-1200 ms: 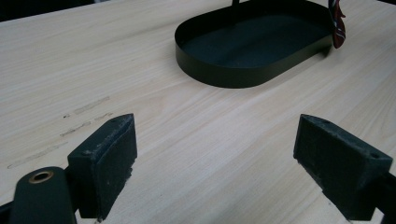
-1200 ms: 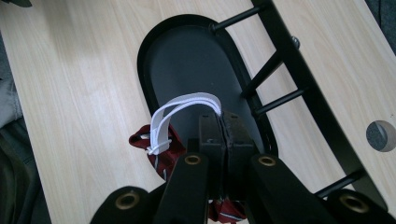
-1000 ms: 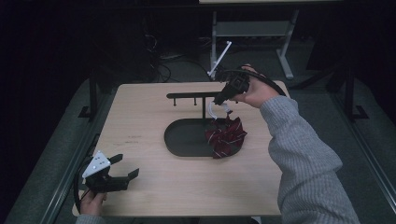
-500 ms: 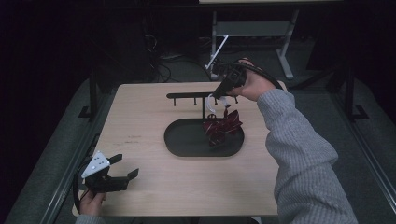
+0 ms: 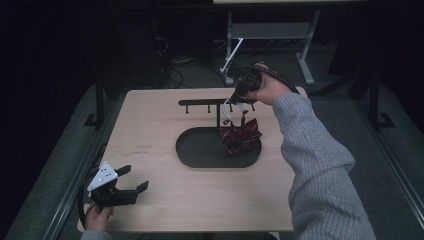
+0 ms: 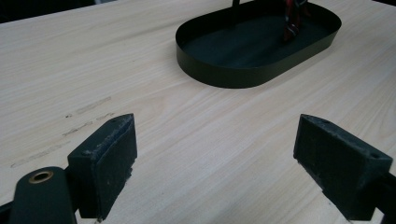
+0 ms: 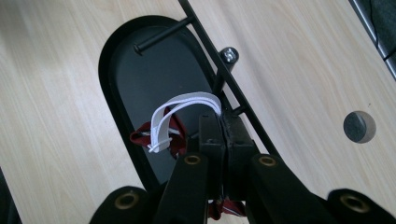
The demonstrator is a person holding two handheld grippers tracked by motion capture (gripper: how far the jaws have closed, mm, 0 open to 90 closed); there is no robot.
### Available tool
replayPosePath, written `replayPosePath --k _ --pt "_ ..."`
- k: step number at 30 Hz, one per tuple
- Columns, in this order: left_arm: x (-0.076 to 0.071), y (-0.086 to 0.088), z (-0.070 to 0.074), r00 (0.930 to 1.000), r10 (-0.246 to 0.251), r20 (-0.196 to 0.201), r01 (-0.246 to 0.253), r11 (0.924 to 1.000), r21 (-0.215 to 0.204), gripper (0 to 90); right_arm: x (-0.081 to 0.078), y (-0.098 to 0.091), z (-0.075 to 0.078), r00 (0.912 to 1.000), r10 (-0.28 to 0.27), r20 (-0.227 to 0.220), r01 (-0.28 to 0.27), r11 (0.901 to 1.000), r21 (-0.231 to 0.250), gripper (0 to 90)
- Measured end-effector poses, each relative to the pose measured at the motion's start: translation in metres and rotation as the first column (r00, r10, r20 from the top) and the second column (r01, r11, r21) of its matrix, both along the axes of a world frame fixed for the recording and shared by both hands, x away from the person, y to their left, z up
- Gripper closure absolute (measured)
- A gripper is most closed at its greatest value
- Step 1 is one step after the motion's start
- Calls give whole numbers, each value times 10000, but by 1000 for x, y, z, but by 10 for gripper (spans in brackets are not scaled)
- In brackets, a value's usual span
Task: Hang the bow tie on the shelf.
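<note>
1. The right gripper point(image 5: 239, 99), jaws clamped together, pinches the white elastic strap point(image 7: 184, 112) of a dark red striped bow tie point(image 5: 240, 135) beside the top bar of a black stand point(image 5: 210, 103).
2. The bow tie hangs from the strap just above the right end of the stand's oval black tray point(image 5: 200, 155).
3. The left gripper point(image 5: 131, 186) rests at the near left corner of the wooden table point(image 5: 150, 125), jaws spread wide and holding nothing.
</note>
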State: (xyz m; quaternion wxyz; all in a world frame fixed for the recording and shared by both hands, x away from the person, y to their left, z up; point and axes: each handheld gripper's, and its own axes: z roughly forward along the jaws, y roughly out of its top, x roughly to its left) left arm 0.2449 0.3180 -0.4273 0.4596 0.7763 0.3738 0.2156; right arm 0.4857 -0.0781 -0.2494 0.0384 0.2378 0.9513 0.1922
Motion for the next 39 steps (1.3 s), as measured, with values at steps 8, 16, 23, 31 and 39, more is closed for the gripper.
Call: replayPosePath --k 8,16,23,31,39 --pt "-1 0 0 10000 -3 -9 3 10000 -1 131 6 -2 -8 9996 -281 -94 279 9993 -229 878" --pt "-1 0 0 10000 26 -4 -26 10000 -51 131 7 -5 -12 9991 -388 -140 384 9989 -254 876" --pt "0 0 0 10000 18 -3 -18 10000 -44 131 8 -6 -13 9990 -435 -140 433 9989 -182 872" --pt "-1 0 0 10000 11 -13 -11 10000 -49 131 6 -6 -15 9991 -419 -68 418 9988 -249 855" --pt "-1 -1 0 10000 -19 -24 19 10000 -16 131 3 -10 -18 9991 -417 -116 415 9990 -177 848"
